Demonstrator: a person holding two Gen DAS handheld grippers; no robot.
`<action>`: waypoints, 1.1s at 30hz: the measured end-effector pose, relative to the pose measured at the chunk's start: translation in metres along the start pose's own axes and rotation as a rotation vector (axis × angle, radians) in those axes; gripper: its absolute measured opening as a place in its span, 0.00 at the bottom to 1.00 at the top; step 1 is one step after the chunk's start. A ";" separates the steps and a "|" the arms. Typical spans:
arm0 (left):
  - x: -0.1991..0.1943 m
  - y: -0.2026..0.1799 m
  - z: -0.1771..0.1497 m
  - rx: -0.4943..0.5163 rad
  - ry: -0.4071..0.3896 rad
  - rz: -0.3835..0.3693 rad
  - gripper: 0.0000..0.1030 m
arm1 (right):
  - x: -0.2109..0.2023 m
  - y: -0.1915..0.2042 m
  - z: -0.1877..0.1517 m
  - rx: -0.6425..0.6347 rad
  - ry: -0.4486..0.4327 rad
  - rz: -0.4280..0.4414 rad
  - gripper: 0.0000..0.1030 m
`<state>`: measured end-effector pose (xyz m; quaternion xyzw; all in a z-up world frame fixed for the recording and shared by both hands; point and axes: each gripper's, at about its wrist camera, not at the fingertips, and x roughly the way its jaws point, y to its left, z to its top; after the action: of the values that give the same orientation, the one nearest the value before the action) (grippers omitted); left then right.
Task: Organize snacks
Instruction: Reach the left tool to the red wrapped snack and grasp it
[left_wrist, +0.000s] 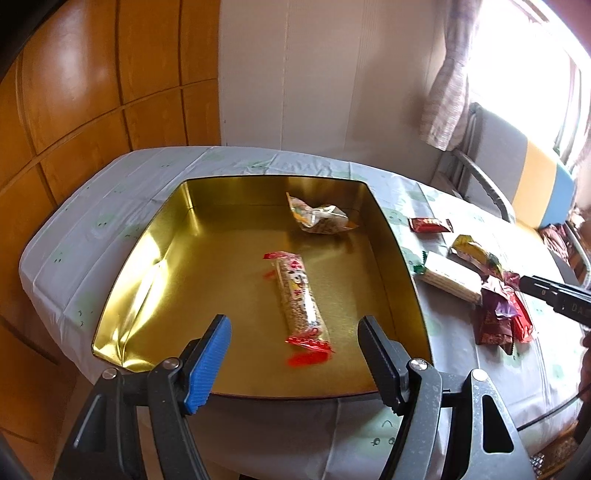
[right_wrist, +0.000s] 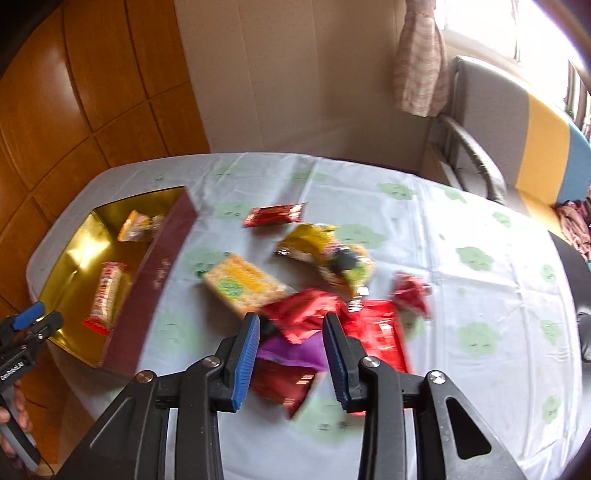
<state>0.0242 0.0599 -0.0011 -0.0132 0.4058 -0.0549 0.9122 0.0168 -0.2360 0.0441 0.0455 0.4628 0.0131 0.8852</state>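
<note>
You are between picks: two snacks already lie in the tin, the rest wait on the table beside it. Take the tin as your landmark. Inside it, the long bar lies near the middle and a crumpled packet sits toward the far right corner.

Your left gripper hangs over the tin's near edge, fingers wide apart with nothing between them.

Your right gripper is out to the right of the tin, above the pile of red and purple wrappers. Its fingers stand a little apart and grip nothing; the view is blurred, so how close the tips are to the pile I cannot tell.

Also right of the tin: the cracker pack nearest its wall, a yellow packet beyond that, and a small red bar farthest back.

Next, I'd judge, you need to settle on one wrapper in the pile, widen the right fingers enough to straddle it, and come down on that piece alone. The overlapping foil could drag a neighbour up with it.
</note>
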 end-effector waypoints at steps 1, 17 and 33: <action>0.000 -0.003 0.000 0.009 0.002 -0.005 0.70 | -0.002 -0.007 0.001 0.001 -0.005 -0.013 0.35; -0.003 -0.072 -0.001 0.234 0.002 -0.126 0.70 | 0.008 -0.145 -0.007 0.128 0.041 -0.114 0.38; 0.029 -0.207 0.025 0.502 0.150 -0.444 0.62 | 0.011 -0.166 -0.008 0.295 0.077 -0.020 0.38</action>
<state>0.0436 -0.1495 0.0085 0.1280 0.4329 -0.3509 0.8205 0.0134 -0.4004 0.0154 0.1698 0.4936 -0.0621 0.8507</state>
